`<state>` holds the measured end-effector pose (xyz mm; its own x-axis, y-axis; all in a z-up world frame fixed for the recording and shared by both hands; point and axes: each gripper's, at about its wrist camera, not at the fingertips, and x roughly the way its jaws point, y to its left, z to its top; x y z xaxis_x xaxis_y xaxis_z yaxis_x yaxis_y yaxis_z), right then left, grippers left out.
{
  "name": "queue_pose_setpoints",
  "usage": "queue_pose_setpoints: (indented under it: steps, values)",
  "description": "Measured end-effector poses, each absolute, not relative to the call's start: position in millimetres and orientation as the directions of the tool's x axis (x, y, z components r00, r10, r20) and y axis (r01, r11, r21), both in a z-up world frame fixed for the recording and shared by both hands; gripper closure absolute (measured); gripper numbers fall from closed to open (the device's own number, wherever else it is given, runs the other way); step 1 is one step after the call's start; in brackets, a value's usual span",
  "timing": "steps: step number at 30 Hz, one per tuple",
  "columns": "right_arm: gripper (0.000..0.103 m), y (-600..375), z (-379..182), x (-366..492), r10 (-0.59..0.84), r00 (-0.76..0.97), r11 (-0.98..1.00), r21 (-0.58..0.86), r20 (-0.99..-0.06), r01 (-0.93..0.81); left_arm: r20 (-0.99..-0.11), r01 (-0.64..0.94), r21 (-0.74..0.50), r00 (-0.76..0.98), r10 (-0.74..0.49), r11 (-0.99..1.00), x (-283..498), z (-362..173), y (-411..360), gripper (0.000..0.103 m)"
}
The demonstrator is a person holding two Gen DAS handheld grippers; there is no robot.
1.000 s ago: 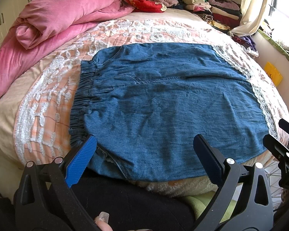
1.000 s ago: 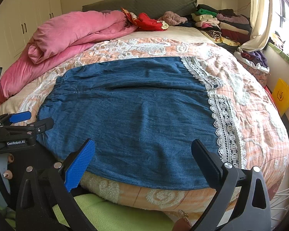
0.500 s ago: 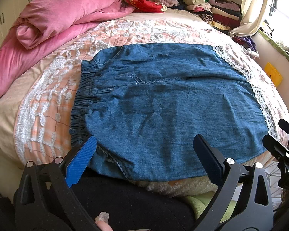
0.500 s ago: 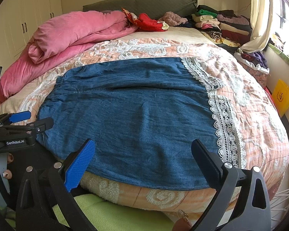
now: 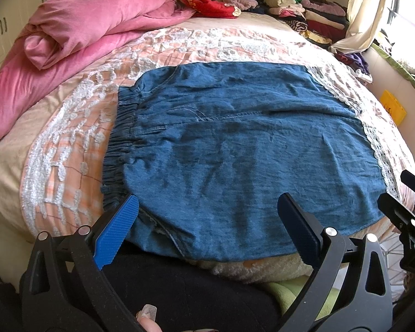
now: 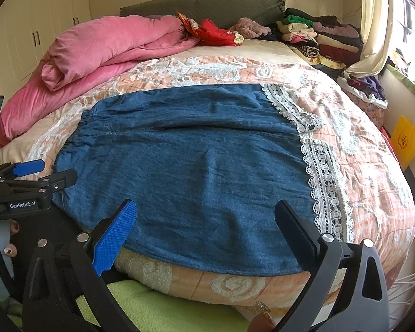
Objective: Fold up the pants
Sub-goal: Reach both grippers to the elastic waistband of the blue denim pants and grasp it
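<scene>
Blue denim pants [image 5: 235, 144] lie flat across the bed, elastic waistband [image 5: 119, 141] at the left and white lace hem [image 5: 379, 152] at the right. In the right wrist view the pants [image 6: 196, 171] fill the middle, with the lace hem [image 6: 318, 171] on the right. My left gripper [image 5: 207, 224] is open and empty, just above the near edge of the pants by the waistband end. My right gripper [image 6: 204, 227] is open and empty over the near edge by the hem end. Each gripper shows at the edge of the other's view.
A rolled pink duvet [image 5: 83, 27] lies at the back left of the bed. Red clothing [image 6: 215, 33] and stacks of folded clothes [image 6: 318, 38] sit at the headboard and back right. A peach lace bedspread [image 6: 368, 166] covers the bed. A yellow bag [image 6: 406, 141] stands by the right wall.
</scene>
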<state>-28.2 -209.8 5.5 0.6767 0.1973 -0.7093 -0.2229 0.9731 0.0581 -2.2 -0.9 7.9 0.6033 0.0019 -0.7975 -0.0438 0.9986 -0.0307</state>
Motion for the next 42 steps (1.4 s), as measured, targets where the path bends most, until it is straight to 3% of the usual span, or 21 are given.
queue_pose_setpoints:
  steps: [31, 42]
  values:
    - [0.004, -134, 21, 78, 0.251, 0.675, 0.921, -0.045, -0.694, -0.388, -0.810, -0.242, -0.014, 0.572, 0.130, 0.970, 79, 10, 105, 0.009]
    - [0.004, -95, 17, 153, 0.287, 0.643, 0.879, -0.072, -0.710, -0.472, -0.823, -0.287, -0.029, 0.551, 0.140, 0.958, 129, 3, 147, 0.009]
